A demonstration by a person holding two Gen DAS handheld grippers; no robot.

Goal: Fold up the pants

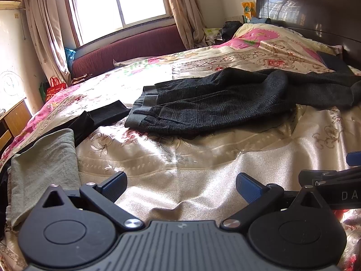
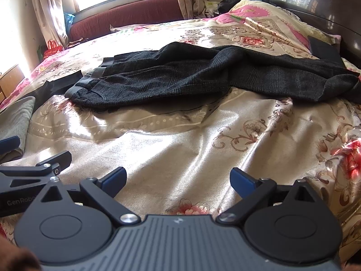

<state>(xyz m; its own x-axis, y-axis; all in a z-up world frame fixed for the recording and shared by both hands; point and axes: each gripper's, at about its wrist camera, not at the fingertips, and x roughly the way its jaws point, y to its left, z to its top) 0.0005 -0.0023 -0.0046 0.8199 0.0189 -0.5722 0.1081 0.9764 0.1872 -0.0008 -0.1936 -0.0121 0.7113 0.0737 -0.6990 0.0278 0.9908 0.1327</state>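
Note:
Dark grey checked pants [image 1: 221, 99] lie rumpled across the flowered bedspread [image 1: 180, 162], waistband to the left, legs running right; they also show in the right wrist view [image 2: 191, 76]. My left gripper [image 1: 181, 187] is open and empty, low over the bedspread well short of the pants. My right gripper [image 2: 178, 183] is open and empty, also near the front of the bed. Each gripper shows at the edge of the other's view, side by side.
A folded grey-green cloth [image 1: 45, 167] and a black garment [image 1: 99, 117] lie at the left of the bed. A dark folded item [image 2: 325, 49] sits near the pillow [image 2: 270, 22]. A dark headboard [image 1: 315, 11] stands at right; a maroon bench [image 1: 126, 47] under the window.

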